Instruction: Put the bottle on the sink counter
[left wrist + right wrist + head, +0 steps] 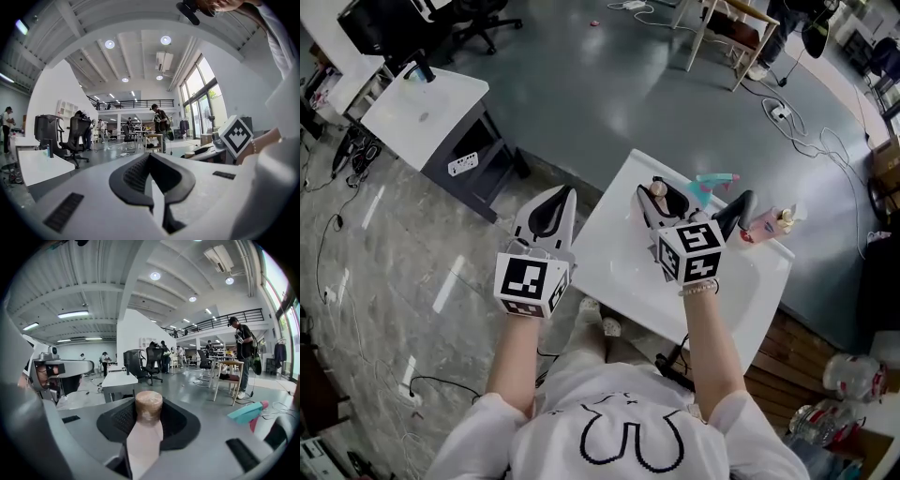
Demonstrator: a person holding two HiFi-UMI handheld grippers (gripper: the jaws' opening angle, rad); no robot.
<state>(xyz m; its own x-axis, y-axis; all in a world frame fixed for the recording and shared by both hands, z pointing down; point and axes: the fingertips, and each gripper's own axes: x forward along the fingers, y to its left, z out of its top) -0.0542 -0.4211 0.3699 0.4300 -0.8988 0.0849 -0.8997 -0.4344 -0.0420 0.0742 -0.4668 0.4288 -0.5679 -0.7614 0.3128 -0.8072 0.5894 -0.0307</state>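
Two grippers: one in each of the person's hands, both pointing away from the body.
Left gripper point(550, 214): jaws pressed together with nothing between them. It is held over the floor, just beside the left edge of the sink counter.
Right gripper point(662, 201): jaws partly spread and pinching the bottle, with a dark pad on each side of it.
Bottle point(144, 433): pale pink body with a brown cap point(149, 407). It lies along the jaws, cap end toward the jaw tips.
Bottle position: in the right gripper, over the back left part of the sink counter point(614, 239). Whether its base touches the counter cannot be told.
Sink counter: white, with a basin point(750, 277) to the right of the person's right forearm.
Spray bottle point(715, 180): teal, at the back of the counter, near the right gripper's jaws.
Pink bottles point(769, 222): at the counter's back right corner, apart from the held bottle.
Desk point(422, 108): white, well apart from the counter, to the far left on the grey floor.
Cables point(811, 141): white, trailing on the floor beyond the counter.
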